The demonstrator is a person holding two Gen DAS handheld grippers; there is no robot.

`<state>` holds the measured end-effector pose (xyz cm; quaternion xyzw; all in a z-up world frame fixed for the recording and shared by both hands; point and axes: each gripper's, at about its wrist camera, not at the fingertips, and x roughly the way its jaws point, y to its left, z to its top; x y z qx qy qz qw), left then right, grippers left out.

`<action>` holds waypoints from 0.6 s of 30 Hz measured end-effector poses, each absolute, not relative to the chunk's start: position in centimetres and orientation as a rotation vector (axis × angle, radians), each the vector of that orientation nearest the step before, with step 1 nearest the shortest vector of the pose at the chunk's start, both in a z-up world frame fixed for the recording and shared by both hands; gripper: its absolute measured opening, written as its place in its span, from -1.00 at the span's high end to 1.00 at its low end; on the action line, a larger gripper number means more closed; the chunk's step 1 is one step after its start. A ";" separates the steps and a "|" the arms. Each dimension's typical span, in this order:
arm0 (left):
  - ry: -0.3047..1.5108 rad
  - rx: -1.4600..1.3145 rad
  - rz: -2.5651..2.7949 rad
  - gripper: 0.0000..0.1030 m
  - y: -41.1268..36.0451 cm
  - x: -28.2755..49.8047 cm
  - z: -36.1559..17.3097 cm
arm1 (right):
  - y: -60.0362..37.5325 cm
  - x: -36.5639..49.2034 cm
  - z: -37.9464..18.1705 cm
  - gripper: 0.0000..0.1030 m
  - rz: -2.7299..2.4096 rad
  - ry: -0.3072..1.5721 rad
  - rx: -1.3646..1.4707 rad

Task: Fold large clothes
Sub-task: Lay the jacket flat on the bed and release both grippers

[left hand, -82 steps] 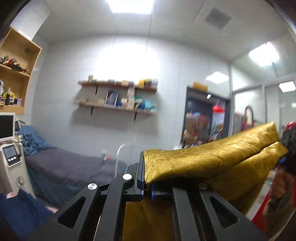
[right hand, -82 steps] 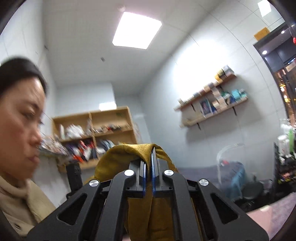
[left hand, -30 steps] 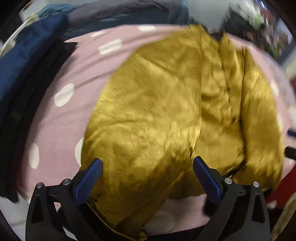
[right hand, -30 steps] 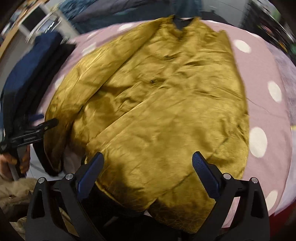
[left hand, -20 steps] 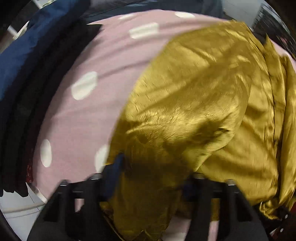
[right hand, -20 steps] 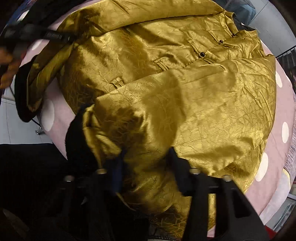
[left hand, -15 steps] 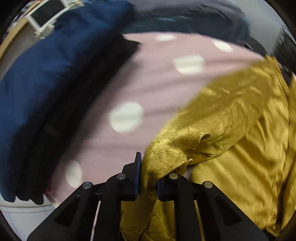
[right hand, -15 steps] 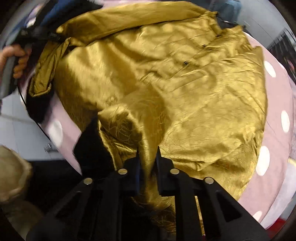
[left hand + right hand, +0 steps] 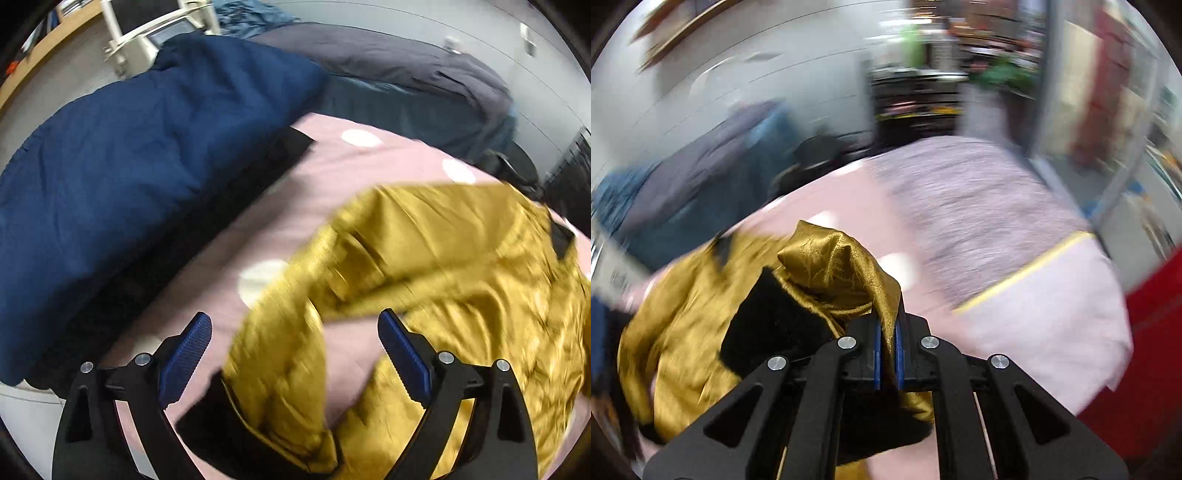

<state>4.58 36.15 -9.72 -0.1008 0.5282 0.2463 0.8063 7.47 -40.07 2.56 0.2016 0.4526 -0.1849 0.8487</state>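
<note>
While folding a sleeve in, worth slowing right down. Right gripper [image 9: 886,350] clenched on a pinch of the gold jacket [image 9: 834,273], black lining [image 9: 775,325] showing beside the pads, whole view streaked with blur. Left gripper [image 9: 293,354] just sprung wide apart, jaws having opened a moment ago, nothing pressed between the blue pads [image 9: 188,350], gold jacket [image 9: 443,266] lying loose under them on the pink polka-dot cover [image 9: 332,173], toward its near edge. Navy bedding [image 9: 129,166] piled along the cover's left edge, clear of the fold.

Best guess for doing it well: carry the pinched cloth low and straight across the body, keep it taut, lay it flat before letting go, then smooth the slippery satin so it doesn't slide back. Probably wants the free gripper pinning the fold line.

No brand, label or readable writing anywhere, too blurred anyway.
</note>
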 end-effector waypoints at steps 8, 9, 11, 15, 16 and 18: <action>1.227 -0.212 0.429 -0.77 32.7 1.0 -12.6 | -46.2 3.1 -2.3 -0.55 -0.604 0.957 0.762; 1.241 -0.219 0.425 -0.76 32.6 0.6 -13.0 | -45.5 3.1 -2.8 -0.55 -0.548 0.986 0.755; 1.254 -0.235 0.412 -0.76 32.5 0.1 -13.5 | -42.3 2.9 -4.1 -0.55 -0.415 1.024 0.732; 1.258 -0.252 0.346 -0.76 32.8 0.1 -13.8 | -35.9 2.5 -5.8 -0.55 -0.106 1.119 0.653; 1.254 -0.253 0.319 -0.76 32.5 0.4 -13.9 | -33.6 2.4 -6.3 -0.55 -0.019 1.156 0.620; 1.256 -0.241 0.248 -0.77 31.9 1.2 -14.2 | -28.8 1.7 -7.5 -0.55 0.120 1.240 0.534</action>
